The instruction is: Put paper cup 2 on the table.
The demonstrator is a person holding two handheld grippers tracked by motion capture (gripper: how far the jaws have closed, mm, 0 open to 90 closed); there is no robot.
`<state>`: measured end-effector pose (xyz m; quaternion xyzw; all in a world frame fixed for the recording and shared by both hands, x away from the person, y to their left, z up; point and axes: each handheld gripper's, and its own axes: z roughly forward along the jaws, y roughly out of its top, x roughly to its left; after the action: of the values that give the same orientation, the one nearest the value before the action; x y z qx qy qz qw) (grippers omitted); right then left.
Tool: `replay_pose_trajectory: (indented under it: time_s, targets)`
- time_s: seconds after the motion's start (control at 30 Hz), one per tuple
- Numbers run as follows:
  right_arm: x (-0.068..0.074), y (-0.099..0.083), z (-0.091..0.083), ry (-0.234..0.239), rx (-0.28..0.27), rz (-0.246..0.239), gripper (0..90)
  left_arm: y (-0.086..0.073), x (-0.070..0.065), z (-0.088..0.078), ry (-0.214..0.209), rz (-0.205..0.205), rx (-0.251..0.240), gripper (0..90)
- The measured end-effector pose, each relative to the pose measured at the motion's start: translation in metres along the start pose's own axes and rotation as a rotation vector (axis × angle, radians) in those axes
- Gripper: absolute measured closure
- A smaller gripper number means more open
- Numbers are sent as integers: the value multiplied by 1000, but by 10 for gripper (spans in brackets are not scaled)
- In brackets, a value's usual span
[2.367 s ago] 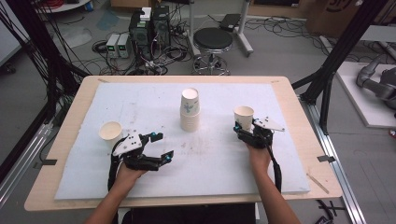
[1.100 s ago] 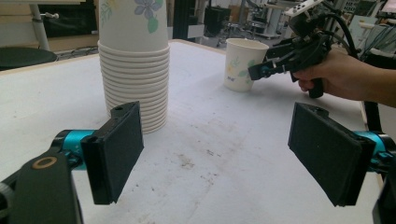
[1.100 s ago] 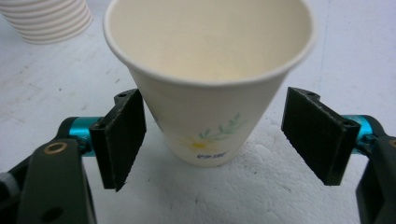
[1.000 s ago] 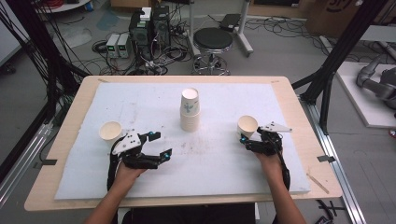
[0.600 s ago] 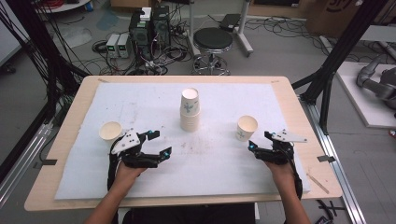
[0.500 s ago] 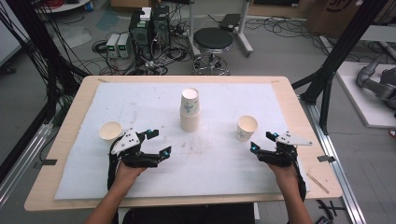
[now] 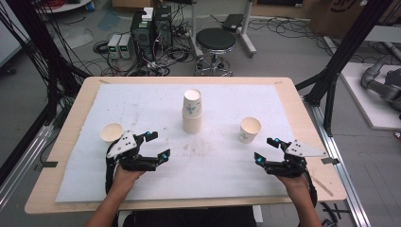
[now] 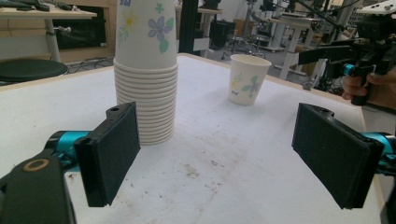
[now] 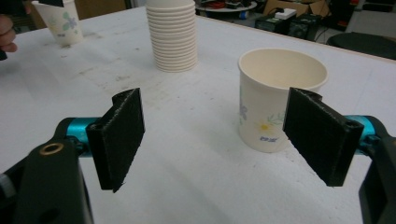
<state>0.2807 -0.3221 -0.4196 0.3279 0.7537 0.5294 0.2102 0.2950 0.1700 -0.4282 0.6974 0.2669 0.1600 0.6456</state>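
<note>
High view shows both claws spread and empty, the right claw [image 7: 267,150] at five o'clock of a light, crushable paper cup [image 7: 249,129] I'd pinch gently mid-wall.

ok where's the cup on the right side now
In the high view the right cup stands upright on the white mat, right of the cup stack and just beyond the open right tool.

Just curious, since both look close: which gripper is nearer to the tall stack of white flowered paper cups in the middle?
Left. The left gripper sits just left of the tall stack of white flowered paper cups; the right gripper is farther off, beyond the single cup.
</note>
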Motion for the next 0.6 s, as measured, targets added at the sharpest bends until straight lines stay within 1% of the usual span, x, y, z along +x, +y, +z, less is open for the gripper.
replay_pose_trajectory:
  time_s: [0.13,0.2,0.23,0.3,0.4,0.57,0.6]
  targets:
    - [5,1,-3,20,6,-22,210,0,-1,-3,-8,0,-7,152]
    - [7,2,-4,18,3,-27,211,0,-2,-4,-7,0,-10,152]
    - [7,3,-5,20,3,-18,211,1,-3,-4,-6,-2,-11,152]
    - [8,4,-7,12,-9,-29,211,1,-4,-4,-6,1,-16,153]
    - [10,5,-9,10,-7,-32,211,2,-6,-5,-3,9,-15,153]
    - [12,6,-8,5,8,-38,211,2,-5,-6,4,5,-17,153]
    - [12,6,-8,-1,14,-47,211,1,-5,-6,3,3,-16,153]
